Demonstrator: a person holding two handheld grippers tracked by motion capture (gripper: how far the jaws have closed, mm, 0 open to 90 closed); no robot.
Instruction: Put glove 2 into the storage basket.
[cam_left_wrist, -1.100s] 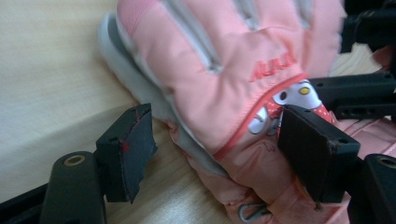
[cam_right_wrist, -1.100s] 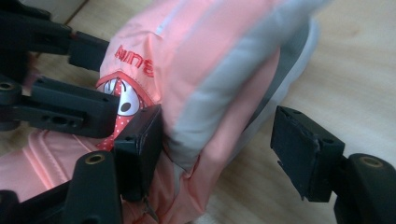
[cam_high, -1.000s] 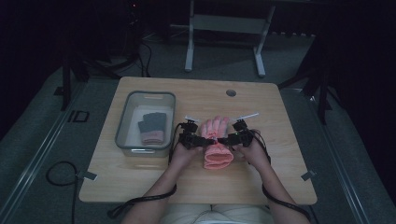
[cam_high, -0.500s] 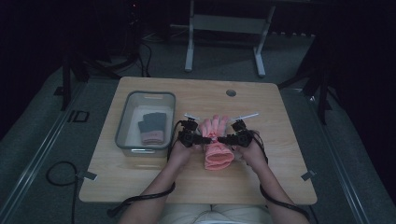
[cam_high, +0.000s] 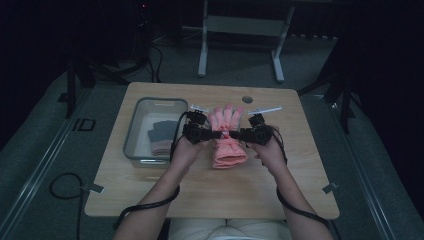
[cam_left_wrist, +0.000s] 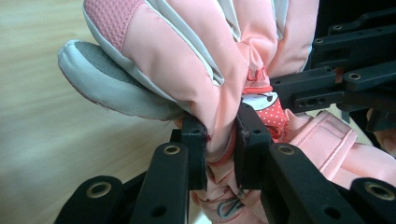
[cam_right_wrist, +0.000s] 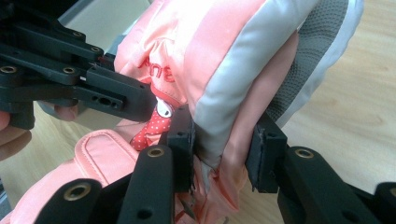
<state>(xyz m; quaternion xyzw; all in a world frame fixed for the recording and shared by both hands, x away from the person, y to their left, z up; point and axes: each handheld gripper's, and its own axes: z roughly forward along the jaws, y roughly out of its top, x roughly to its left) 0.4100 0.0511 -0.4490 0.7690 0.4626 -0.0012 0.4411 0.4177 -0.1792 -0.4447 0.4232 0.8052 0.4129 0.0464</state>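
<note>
A pink and grey padded glove (cam_high: 227, 150) hangs over the middle of the table, fingers pointing away from the person. My left gripper (cam_high: 214, 134) is shut on its left side. In the left gripper view the pads (cam_left_wrist: 195, 140) squeeze a fold of the pink fabric (cam_left_wrist: 187, 60) at my left gripper (cam_left_wrist: 219, 135). My right gripper (cam_high: 235, 134) is shut on the glove's right side, and its jaws have just been closing. In the right gripper view, my right gripper (cam_right_wrist: 224, 149) pinches the grey-edged fabric (cam_right_wrist: 210, 51). The two grippers face each other closely.
A clear plastic bin (cam_high: 134, 145) stands left of the hands and holds a grey glove with a pink cuff (cam_high: 161, 136). A round hole (cam_high: 247, 99) sits near the wooden table's far edge (cam_high: 200, 86). Cables trail from both grippers toward the person.
Both grippers have closed on the glove and risen with it. The glove's middle is lifted off the table, with its cuff hanging toward the person.
</note>
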